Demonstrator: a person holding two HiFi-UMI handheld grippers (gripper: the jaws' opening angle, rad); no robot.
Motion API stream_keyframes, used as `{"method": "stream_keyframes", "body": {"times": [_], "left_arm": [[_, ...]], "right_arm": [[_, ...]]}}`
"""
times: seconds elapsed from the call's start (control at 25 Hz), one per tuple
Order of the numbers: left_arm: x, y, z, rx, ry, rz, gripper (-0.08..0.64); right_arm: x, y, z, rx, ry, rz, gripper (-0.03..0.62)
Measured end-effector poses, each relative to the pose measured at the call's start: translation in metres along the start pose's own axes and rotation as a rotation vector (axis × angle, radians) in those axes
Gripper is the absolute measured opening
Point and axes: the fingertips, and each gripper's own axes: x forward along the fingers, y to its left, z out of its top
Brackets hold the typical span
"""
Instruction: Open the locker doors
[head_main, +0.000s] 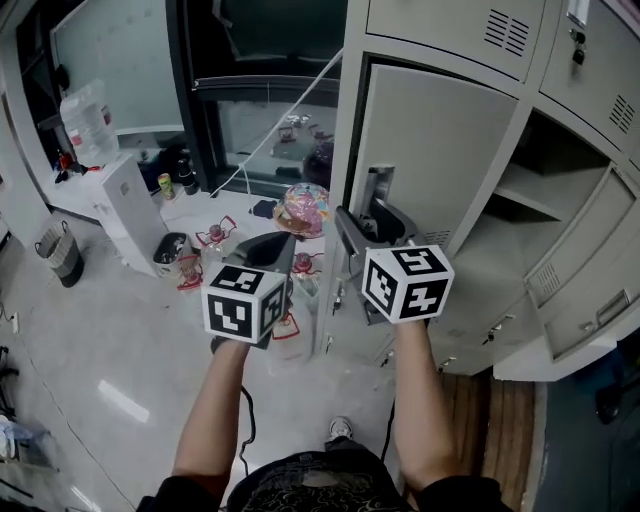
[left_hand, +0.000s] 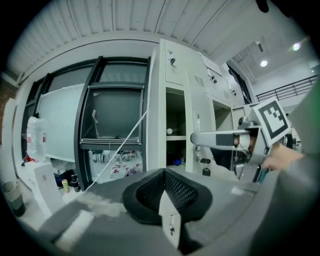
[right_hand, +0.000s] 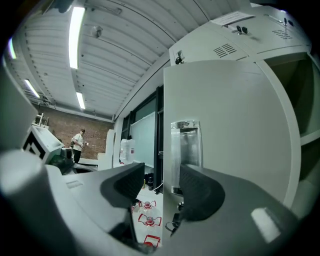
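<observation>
Between the jaws of the right gripper (right_hand: 161, 172), which stand apart, shows the free edge of a grey locker door (right_hand: 235, 140). Neither pad can be seen pressing on it. The right jaw lies across the door's face, just below its recessed metal handle (right_hand: 186, 142).

Left of that gripper, a little nearer the person and clear of the lockers, is the left gripper (left_hand: 164, 172). Its jaws are closed tip to tip with nothing between them.

Straight ahead of the right gripper the door stands ajar, with a dark gap down its left side and along its top. From the left gripper view the compartment behind it (left_hand: 176, 125) shows a dark inside with a shelf.

Right of the right gripper, a neighbouring compartment (head_main: 540, 190) is open. Below that, a lower door (head_main: 590, 290) is swung out towards the person. Above the gripper, the upper doors (head_main: 455, 25) with vent slots are closed.

Ahead of the left gripper, red-labelled bottles (head_main: 213, 238) stand on the pale floor (head_main: 90, 330), and a many-coloured ball-like thing (head_main: 302, 208) lies just past them. Beyond these a white cord (head_main: 270, 140) slants up across a dark-framed window (head_main: 270, 115).

Farther left of that gripper are a white cabinet (head_main: 128, 200) and a large water jug (head_main: 88, 118). Far off in the right gripper view, a person (right_hand: 78, 142) stands before a brick wall (right_hand: 95, 130).
</observation>
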Motion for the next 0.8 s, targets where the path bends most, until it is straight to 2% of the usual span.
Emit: {"method": "stream_keyframes", "body": {"times": [0.52, 0.8], "left_arm": [[-0.023, -0.041, -0.002, 0.030, -0.009, -0.111, 0.002], [-0.028, -0.063, -0.001, 0.046, -0.018, -0.179, 0.002]], "right_arm": [[-0.058, 0.007, 0.000, -0.001, -0.007, -0.078, 0.210], [-0.090, 0.000, 0.001, -0.005, -0.007, -0.169, 0.193]]}}
